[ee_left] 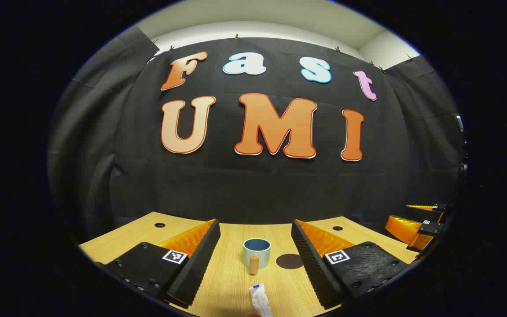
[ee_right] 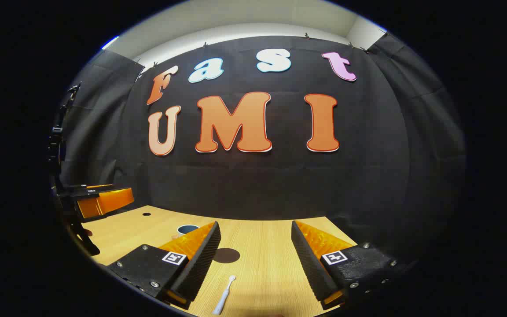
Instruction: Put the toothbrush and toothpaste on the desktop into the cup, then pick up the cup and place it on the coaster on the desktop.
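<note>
In the left gripper view a pale blue cup (ee_left: pixel 256 252) with a wooden handle stands upright on the wooden desktop (ee_left: pixel 236 286), straight ahead of my open left gripper (ee_left: pixel 255 235). A dark round coaster (ee_left: pixel 289 261) lies just right of the cup. A white toothpaste tube (ee_left: pixel 260 299) lies near the bottom edge, between the fingers and below them. In the right gripper view a white toothbrush (ee_right: pixel 224 295) lies on the desktop, low between the fingers of my open right gripper (ee_right: pixel 255 235). The coaster (ee_right: pixel 226 255) sits ahead and left, and the cup (ee_right: pixel 187 229) peeks out behind the left finger.
The other gripper (ee_left: pixel 416 222) shows at the far right of the left gripper view, and the other gripper (ee_right: pixel 99 200) at the far left of the right gripper view. Small round holes (ee_left: pixel 159 225) mark the desktop's back corners. The black cloth wall closes the far side.
</note>
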Available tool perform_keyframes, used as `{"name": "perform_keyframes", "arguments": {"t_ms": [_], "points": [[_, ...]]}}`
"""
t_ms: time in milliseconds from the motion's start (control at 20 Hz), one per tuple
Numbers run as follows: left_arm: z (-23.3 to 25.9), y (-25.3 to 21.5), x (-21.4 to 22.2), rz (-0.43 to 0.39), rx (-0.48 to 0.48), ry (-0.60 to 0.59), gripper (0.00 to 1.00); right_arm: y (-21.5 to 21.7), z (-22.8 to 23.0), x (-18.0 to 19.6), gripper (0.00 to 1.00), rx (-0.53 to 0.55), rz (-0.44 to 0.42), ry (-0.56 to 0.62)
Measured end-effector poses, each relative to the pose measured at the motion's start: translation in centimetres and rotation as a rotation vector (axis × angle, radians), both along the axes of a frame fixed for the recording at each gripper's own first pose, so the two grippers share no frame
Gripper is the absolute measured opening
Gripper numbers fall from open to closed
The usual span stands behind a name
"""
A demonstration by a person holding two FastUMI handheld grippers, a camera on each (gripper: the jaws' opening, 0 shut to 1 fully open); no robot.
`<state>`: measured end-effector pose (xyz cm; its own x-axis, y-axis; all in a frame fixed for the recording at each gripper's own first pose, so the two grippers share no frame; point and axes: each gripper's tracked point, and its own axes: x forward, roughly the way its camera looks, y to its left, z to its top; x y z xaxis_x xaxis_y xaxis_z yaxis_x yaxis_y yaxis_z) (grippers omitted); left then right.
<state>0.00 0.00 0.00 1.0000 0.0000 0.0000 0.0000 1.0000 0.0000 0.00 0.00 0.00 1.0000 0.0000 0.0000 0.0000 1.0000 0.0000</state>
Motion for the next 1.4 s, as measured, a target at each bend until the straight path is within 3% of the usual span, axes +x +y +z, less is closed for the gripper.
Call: {"name": "perform_keyframes", "arguments": {"t_ms": [200,450,700,1050,1200,1400], "points": [[-0.4,-1.5,0.0,-0.066,-0.034,0.034,0.97,0.6,0.2,-0.2,0.98,-0.010,0.010,-0.004],[-0.6,-0.7,0.4,-0.048,-0.004,0.079,0.98,1.1,0.3,-0.3,0.98,-0.046,0.022,0.005],[-1.3,-0.3,1.0,-0.060,-0.037,0.130,0.97,2.0,0.8,-0.3,0.96,-0.063,0.061,0.011],[-4.8,-0.5,2.3,-0.140,-0.115,0.339,0.98,1.8,-1.1,0.7,0.96,-0.145,0.041,0.152],[-8.4,-0.7,3.3,-0.195,-0.080,0.488,0.98,3.7,-2.9,1.0,0.96,-0.130,0.111,0.237],[-11.9,-0.9,3.5,-0.230,-0.119,0.646,0.98,4.5,-5.6,1.2,0.95,-0.108,0.160,0.384]]}}
